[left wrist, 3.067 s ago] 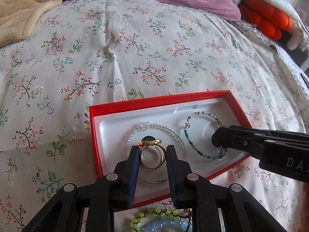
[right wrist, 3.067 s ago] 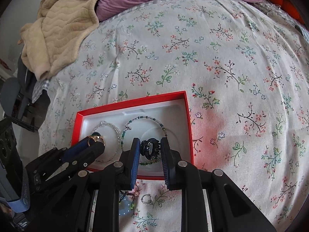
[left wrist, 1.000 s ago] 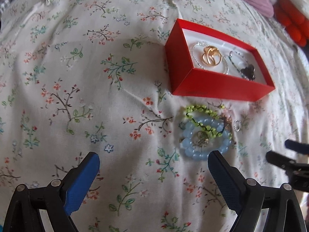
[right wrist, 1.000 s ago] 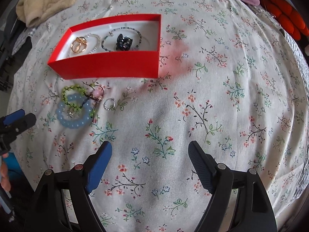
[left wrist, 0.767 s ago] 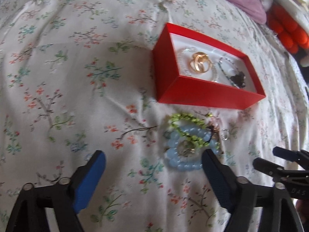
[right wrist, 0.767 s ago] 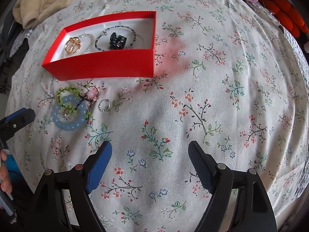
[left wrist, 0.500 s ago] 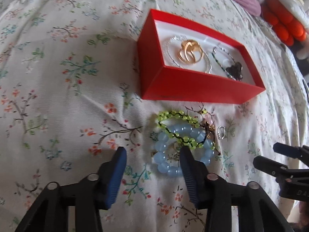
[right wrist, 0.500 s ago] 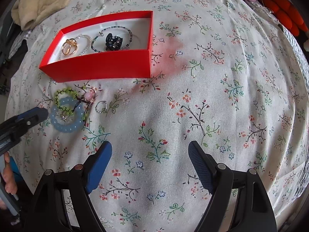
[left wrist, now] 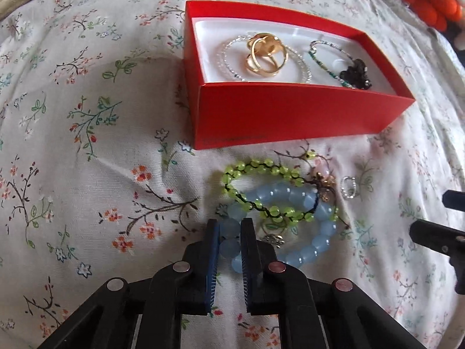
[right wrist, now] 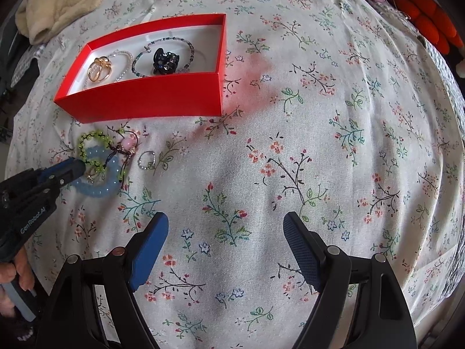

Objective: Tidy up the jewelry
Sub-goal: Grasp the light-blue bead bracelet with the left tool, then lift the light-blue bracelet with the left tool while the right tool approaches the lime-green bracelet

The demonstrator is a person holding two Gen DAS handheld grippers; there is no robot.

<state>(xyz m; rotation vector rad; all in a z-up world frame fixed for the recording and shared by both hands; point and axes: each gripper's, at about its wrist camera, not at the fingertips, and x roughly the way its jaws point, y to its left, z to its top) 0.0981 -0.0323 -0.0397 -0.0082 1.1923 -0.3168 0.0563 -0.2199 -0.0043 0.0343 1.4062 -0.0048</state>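
The pale blue round-bead bracelet (left wrist: 279, 229) is being pinched at its near-left arc by the left gripper (left wrist: 229, 242), whose jaws have just been closing onto two beads. The bracelet is lying on the floral bedsheet (right wrist: 290, 160), tangled under a lime-green beaded bracelet (left wrist: 261, 192), just in front of the red cardboard box (left wrist: 290, 116). The box is lying straight ahead of the closed jaws. The right gripper (right wrist: 225, 241) is being held wide and empty, well apart. "GenRobot.AI" is being shown on the left gripper's body.
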